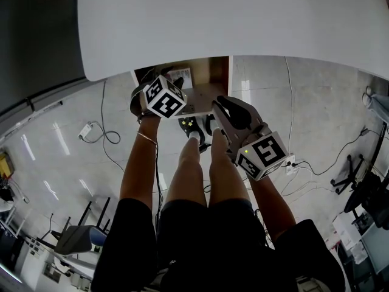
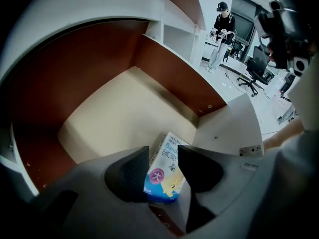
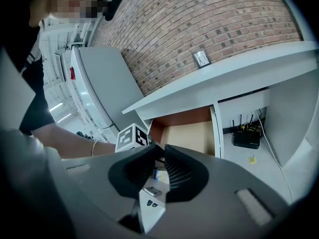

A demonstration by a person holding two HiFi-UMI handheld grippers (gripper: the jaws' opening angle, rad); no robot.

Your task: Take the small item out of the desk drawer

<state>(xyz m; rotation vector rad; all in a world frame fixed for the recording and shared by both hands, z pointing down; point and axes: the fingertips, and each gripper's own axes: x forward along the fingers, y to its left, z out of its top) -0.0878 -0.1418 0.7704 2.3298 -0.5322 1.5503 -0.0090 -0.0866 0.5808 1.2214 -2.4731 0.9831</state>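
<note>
The desk drawer point(image 2: 124, 113) stands pulled out under the white desk top point(image 1: 231, 23), with brown walls and a pale floor. A small blue, white and yellow box point(image 2: 164, 171) lies at the drawer's front. My left gripper point(image 2: 163, 151) reaches down into the drawer, open, one finger on each side of the box. In the head view only its marker cube point(image 1: 164, 97) shows over the drawer. My right gripper point(image 1: 214, 104) is at the drawer's front right end. In the right gripper view it point(image 3: 162, 147) is shut on the white drawer front point(image 3: 149, 205), and the box point(image 3: 160, 175) shows past the jaws.
The person's legs point(image 1: 194, 169) are just below the drawer. Cables point(image 1: 103, 132) and a power strip point(image 1: 290, 163) lie on the floor. A black router point(image 3: 247, 138) sits under the desk by the brick wall point(image 3: 209, 24). Another person point(image 2: 222, 31) stands far off.
</note>
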